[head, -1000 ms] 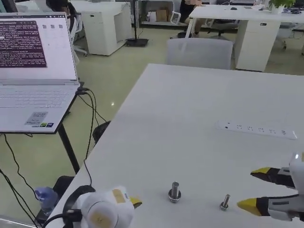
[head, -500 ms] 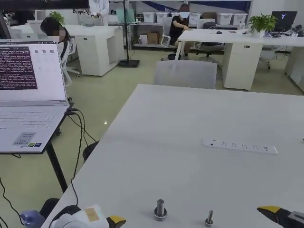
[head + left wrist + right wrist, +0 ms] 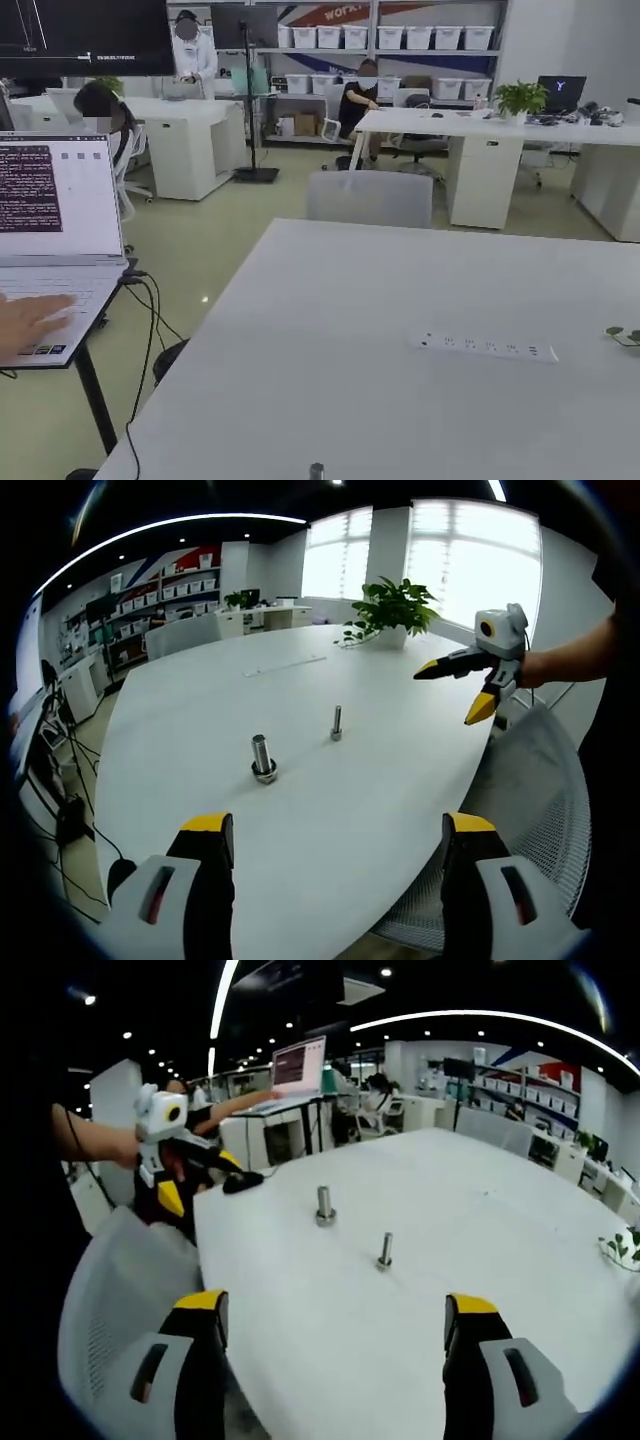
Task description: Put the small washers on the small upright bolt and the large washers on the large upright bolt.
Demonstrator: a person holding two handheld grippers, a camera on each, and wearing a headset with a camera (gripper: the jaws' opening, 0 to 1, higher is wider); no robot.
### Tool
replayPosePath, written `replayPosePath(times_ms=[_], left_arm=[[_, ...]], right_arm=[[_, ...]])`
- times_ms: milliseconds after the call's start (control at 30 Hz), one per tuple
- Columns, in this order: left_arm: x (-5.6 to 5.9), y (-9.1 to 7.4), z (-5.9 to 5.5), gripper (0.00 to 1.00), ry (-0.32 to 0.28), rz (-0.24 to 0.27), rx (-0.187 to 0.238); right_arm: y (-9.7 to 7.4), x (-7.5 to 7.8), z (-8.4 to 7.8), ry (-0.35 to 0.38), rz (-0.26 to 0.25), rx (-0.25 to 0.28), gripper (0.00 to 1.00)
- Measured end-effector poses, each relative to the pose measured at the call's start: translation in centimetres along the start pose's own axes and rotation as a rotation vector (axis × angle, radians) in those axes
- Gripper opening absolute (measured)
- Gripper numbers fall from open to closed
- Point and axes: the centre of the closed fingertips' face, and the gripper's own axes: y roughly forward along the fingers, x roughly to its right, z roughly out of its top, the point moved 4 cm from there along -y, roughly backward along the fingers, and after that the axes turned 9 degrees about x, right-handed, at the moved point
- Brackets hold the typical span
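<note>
Clearly, both bolts stand upright on the white table [image 3: 400, 300], each with its long axis vertical, the wide head down and the thin end up. In the left gripper view the large bolt [image 3: 263, 758] is on the left and nearer. The small bolt [image 3: 336, 723] is to its right and a little farther, well apart from it. The right gripper view shows the large bolt [image 3: 324, 1206] toward the left gripper [image 3: 200, 1182] and the small bolt [image 3: 385, 1250] nearer to the camera. At the bottom edge of the head view a grey tip [image 3: 316, 470] shows, probably the large bolt.

The left gripper [image 3: 337, 825] has its jaws wide apart and holds nothing. The right gripper [image 3: 334, 1303] is the same, and from the left gripper view the right gripper [image 3: 447, 695] hangs above the table edge.

On the far right of the table lies a power strip [image 3: 487, 347]. A grey chair [image 3: 370, 198] stands at the far side. At the left a hand [image 3: 30, 320] rests on a laptop [image 3: 50, 200]. The room is an office with white desks and shelves.
</note>
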Motion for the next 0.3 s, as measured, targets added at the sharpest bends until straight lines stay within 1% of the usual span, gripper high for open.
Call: replayPosePath(times_ms=[67,100,167,233,300], left_arm=[[0.2,0.2,-0.3,0.88,0.015,-0.003,-0.006],[0.3,0.4,-0.6,0.88,0.016,-0.007,-0.016],[0.5,0.5,-0.7,0.90,0.017,-0.014,-0.016],[0.5,0.5,-0.9,0.90,0.029,-0.008,-0.024],[0.3,0.5,-1.0,0.91,0.027,0.001,-0.025]], right_arm=[[0.2,-0.5,0.0,0.000,0.007,0.002,0.93],[0.2,-0.7,-0.1,0.003,0.010,0.003,0.94],[0.4,-1.3,-0.4,0.015,0.024,-0.002,0.97],[0.5,-1.8,-0.8,0.001,0.035,-0.022,0.99],[0.6,-2.0,-1.0,-0.005,0.046,-0.022,1.00]])
